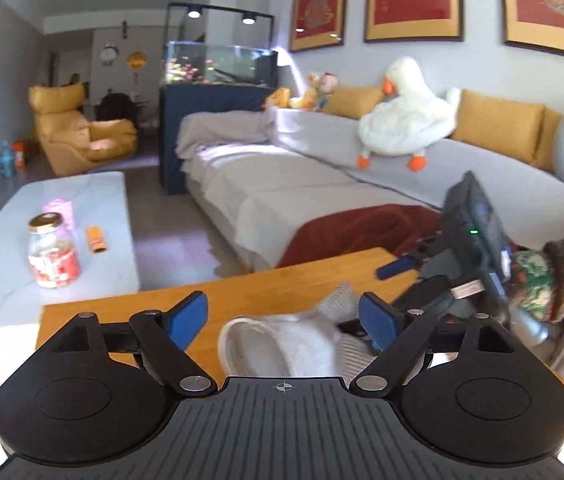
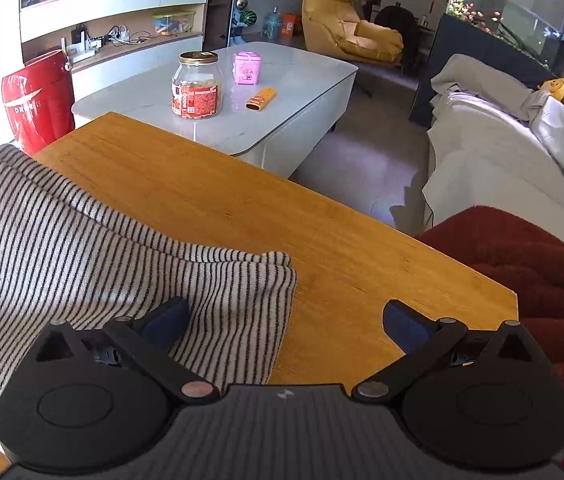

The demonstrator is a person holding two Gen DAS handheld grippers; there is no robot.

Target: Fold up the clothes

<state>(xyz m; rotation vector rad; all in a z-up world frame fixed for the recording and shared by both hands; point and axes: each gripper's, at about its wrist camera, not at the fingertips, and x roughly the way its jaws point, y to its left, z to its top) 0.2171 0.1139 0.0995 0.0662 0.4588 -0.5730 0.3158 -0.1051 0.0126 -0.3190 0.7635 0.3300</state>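
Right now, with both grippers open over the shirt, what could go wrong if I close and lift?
The left gripper frames the blurred collar end of the striped shirt, so it may grab several layers. The right gripper straddles the hem edge; one finger is over cloth, the other over bare wooden table, so it may miss the shirt.

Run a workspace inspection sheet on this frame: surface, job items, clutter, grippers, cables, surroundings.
Surface: wooden table, mostly bare.
Job's things: striped garment lying on the table's left part; its collar faces the left camera.
Clutter: nothing seen on the wooden table.
Grippers: left hand-held gripper open over the collar; right hand-held gripper open at the garment's edge.
Cables: nothing seen on the table.
Surroundings: red blanket, glass jar on the coffee table, sofa.
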